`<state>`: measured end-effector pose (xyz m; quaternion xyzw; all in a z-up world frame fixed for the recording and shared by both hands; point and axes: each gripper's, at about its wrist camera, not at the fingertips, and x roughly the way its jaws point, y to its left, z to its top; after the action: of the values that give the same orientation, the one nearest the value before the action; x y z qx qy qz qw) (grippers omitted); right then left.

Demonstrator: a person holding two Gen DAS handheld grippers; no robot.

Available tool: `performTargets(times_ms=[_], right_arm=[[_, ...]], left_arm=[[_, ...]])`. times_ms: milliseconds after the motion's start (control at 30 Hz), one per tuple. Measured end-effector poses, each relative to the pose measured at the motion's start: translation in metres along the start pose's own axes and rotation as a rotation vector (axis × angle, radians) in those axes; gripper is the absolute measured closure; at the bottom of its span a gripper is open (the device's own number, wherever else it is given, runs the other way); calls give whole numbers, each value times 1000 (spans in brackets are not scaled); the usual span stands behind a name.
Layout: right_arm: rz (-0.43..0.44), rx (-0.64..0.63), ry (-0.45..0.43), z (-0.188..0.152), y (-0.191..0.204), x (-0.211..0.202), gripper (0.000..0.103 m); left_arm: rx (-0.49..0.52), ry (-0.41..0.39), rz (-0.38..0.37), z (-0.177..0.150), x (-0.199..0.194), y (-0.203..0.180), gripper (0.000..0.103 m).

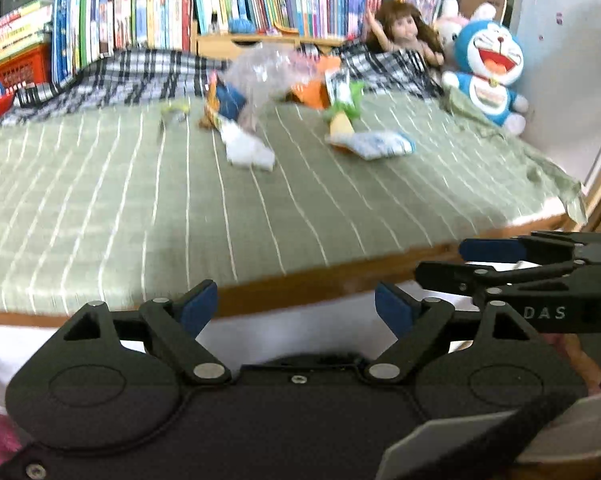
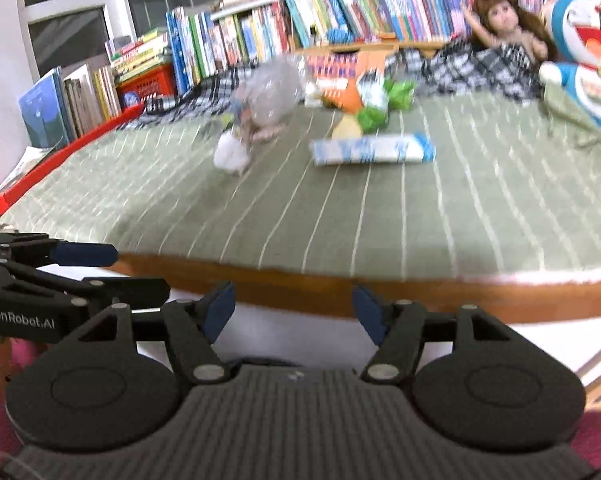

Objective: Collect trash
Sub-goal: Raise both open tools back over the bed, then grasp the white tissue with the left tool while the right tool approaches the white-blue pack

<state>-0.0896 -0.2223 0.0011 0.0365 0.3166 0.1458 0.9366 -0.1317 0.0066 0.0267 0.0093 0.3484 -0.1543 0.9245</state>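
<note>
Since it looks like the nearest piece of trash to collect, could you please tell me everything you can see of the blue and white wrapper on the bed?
The blue and white wrapper is a long, flat packet, apparently thin plastic or foil, white in the middle with blue ends and blurred blue print. It lies flat and crosswise on the green striped bedcover, nearer the bed's front edge than most of the litter. Its far edge meets a yellowish scrap beside green wrappers. Neither claw touches it. Motion blur hides any lettering.

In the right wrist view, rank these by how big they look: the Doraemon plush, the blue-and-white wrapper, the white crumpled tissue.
Largest to smallest as seen:
1. Doraemon plush, though cut off by the frame edge
2. blue-and-white wrapper
3. white crumpled tissue
The picture is blurred, so outlines are rough.
</note>
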Motion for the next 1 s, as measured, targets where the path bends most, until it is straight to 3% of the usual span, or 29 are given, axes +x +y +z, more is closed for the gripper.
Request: performTargets(times_ms=[400, 600, 767, 1000], right_arm=[[-100, -17, -127, 44, -24, 11, 11], [-112, 16, -111, 61, -37, 34, 7], [-148, -72, -100, 66, -33, 53, 0], [-169, -198, -56, 67, -23, 73, 0]], left_arm=[[-69, -103, 82, 51, 32, 17, 16], [-123, -119, 120, 69, 62, 27, 16], [-167, -120, 132, 81, 89, 35, 16], [-292, -68, 95, 95, 124, 56, 17]])
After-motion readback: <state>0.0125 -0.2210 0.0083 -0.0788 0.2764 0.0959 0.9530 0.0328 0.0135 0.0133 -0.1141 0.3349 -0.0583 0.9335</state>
